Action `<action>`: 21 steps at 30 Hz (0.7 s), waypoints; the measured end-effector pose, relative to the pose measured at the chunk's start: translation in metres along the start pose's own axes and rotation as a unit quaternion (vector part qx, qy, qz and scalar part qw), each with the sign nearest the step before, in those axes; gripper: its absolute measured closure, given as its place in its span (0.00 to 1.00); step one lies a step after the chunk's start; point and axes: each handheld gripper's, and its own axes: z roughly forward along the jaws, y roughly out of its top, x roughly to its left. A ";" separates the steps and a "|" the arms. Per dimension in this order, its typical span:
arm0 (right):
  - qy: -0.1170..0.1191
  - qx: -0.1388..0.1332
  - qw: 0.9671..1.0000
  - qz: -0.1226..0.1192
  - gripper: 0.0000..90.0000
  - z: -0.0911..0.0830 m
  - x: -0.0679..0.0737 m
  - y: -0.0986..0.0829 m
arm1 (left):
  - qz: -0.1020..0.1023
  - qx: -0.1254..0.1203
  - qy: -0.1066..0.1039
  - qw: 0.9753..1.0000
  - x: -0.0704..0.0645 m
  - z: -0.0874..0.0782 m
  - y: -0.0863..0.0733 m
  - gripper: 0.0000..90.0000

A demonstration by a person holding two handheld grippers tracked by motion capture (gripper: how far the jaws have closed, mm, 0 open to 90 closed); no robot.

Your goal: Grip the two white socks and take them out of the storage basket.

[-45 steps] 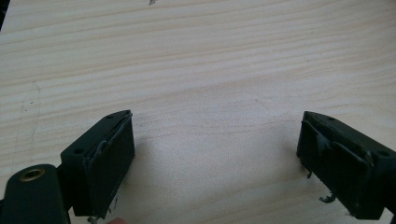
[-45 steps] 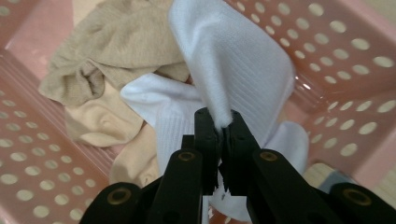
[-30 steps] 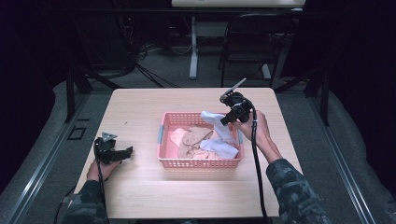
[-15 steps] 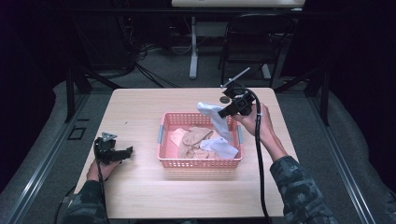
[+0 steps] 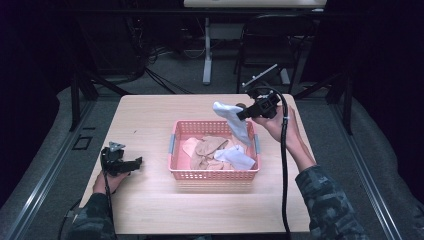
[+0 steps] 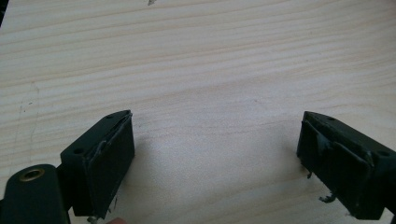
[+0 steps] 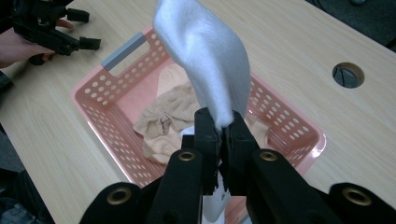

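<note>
A pink plastic basket [image 5: 214,174] [image 7: 107,121] stands mid-table and holds beige socks [image 5: 206,149] [image 7: 163,121] and a white sock [image 5: 235,158]. My right gripper [image 5: 243,114] [image 7: 221,122] is shut on another white sock [image 5: 231,120] [image 7: 205,60], held up over the basket's right end with the cloth hanging down. My left gripper [image 5: 136,162] [image 6: 215,154] rests low over bare wood at the table's left, jaws wide apart with nothing between them.
The light wooden table [image 5: 150,120] has a round cable hole [image 7: 348,74] behind the basket. A chair [image 5: 260,45] and desk legs stand on the dark floor beyond the far edge. Bare wood lies left and in front of the basket.
My right gripper has risen and moved back from the basket, lifting the white sock out until it hangs above the right rim. The left gripper has stayed put.
</note>
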 end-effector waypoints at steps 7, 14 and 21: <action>-0.007 -0.014 1.000 0.001 0.96 -0.018 -0.002 -0.004 | 0.001 0.000 0.000 1.000 0.000 0.000 0.000 0.12; -0.016 -0.025 0.999 0.012 0.96 -0.037 -0.013 -0.013 | 0.000 0.000 0.000 1.000 0.000 0.000 0.000 0.12; -0.029 -0.040 0.998 0.023 0.96 -0.056 -0.025 -0.024 | 0.000 0.000 0.000 1.000 0.000 0.000 0.000 0.12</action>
